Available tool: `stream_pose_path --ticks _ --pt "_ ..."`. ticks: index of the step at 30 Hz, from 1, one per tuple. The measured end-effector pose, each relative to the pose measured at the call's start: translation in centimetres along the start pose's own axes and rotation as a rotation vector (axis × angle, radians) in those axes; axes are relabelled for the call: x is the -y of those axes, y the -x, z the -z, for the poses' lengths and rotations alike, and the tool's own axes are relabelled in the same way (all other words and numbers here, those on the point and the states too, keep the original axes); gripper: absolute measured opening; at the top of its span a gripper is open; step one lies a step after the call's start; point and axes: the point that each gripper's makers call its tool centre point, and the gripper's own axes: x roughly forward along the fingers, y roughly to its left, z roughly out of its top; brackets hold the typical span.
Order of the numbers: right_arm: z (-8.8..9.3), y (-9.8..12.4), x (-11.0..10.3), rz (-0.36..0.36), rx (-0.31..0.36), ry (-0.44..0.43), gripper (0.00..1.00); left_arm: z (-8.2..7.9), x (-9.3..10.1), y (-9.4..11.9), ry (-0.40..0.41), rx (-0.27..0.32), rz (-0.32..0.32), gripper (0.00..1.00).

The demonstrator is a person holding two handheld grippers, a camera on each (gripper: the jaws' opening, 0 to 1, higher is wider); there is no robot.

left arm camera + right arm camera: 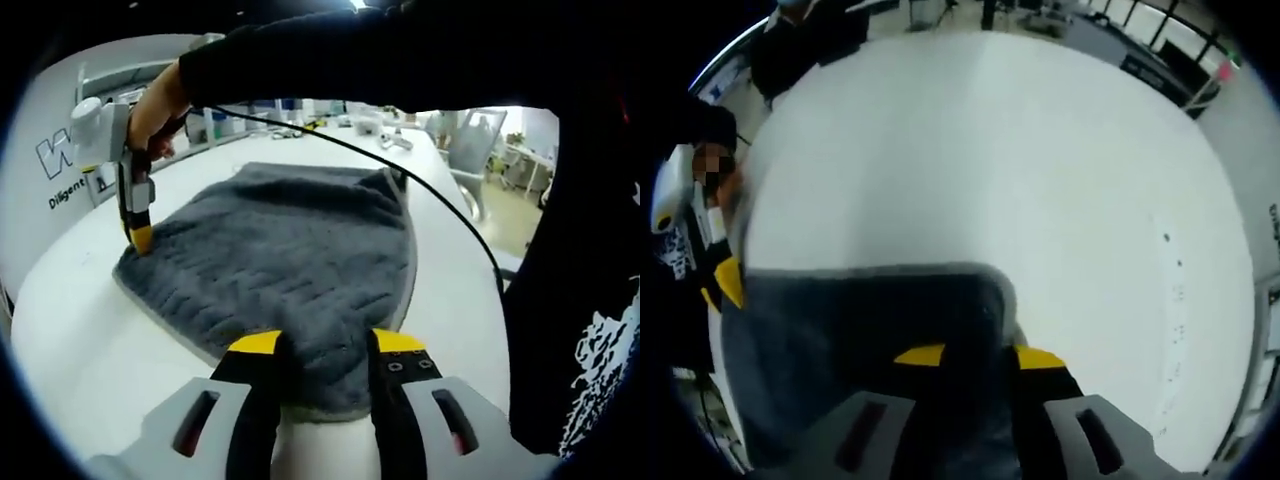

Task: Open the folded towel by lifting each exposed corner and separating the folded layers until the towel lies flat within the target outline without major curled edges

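Note:
A dark grey towel (pixel 290 240) lies spread on the white table (pixel 90 340), its surface mostly flat. The near corner sits between the yellow-tipped jaws of my left gripper (pixel 327 343), which are closed in on the cloth. At the towel's left corner a hand holds my right gripper (pixel 140 238), tip down on the fabric. In the right gripper view the towel (pixel 860 320) runs under my right gripper (pixel 980 357), whose jaws pinch it just behind a rounded corner. The left gripper (pixel 728 282) shows at the towel's other corner.
A black cable (pixel 420 185) arcs over the towel's right side. The person's dark sleeve (pixel 400 60) spans the top. Bottles and small items (pixel 380 125) stand along the table's far edge, with a chair (pixel 470 150) beyond. Bare tabletop (pixel 990 150) stretches past the towel.

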Motion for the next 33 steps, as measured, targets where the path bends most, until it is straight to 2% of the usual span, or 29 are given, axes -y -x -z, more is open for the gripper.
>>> stream_pose_path --ticks 3,8,11,14,24,33 --pt "0.0 0.0 0.0 -0.009 0.001 -0.006 0.17 -0.2 -0.3 -0.1 -0.033 0.002 -0.019 0.15" --pt "0.0 0.0 -0.1 -0.012 0.007 0.005 0.14 -0.3 -0.5 -0.2 -0.045 0.004 -0.023 0.09" --pt "-0.1 -0.1 -0.6 -0.014 0.0 0.03 0.09 -0.4 -0.7 -0.1 -0.053 0.006 -0.029 0.08" --pt "-0.1 -0.1 -0.5 -0.007 -0.005 0.05 0.08 -0.4 -0.7 0.1 -0.069 0.007 -0.036 0.07" --pt "-0.4 -0.1 0.1 -0.023 0.022 -0.046 0.06 -0.2 -1.0 0.8 -0.081 0.023 -0.057 0.05" --pt "-1.3 -0.3 -0.1 -0.023 0.052 -0.053 0.03 0.0 -1.3 1.6 -0.098 0.031 -0.079 0.05"
